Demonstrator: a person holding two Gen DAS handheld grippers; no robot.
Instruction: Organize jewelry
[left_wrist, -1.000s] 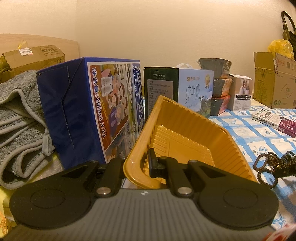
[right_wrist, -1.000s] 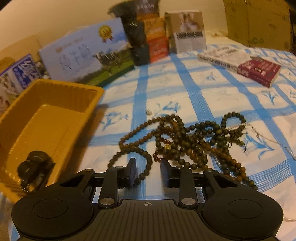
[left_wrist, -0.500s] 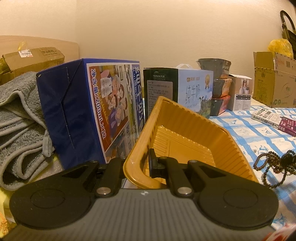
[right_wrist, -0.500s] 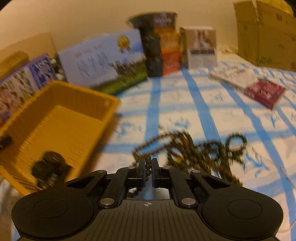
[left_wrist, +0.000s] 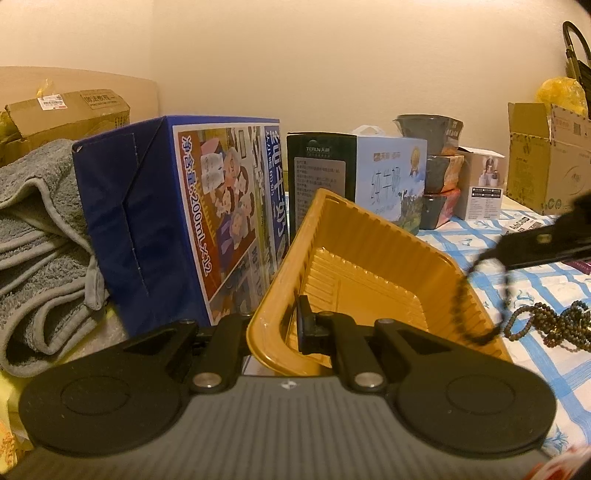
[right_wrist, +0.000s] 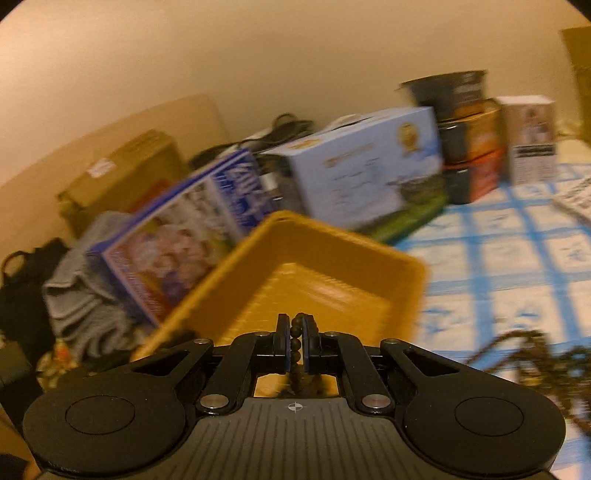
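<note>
The right gripper (right_wrist: 295, 341) has its jaws clenched on a bead strand (right_wrist: 295, 345), the dark beads lined up in the narrow gap between the pads; seen from the left wrist, the strand (left_wrist: 480, 295) hangs in a loop over the right rim of the yellow tray (left_wrist: 369, 266); the left gripper (left_wrist: 275, 330) grips the tray's near wall, one finger inside, one outside; the remaining beads (left_wrist: 546, 321) lie heaped on the blue-checked counter (left_wrist: 535, 354), just right of the tray.
</note>
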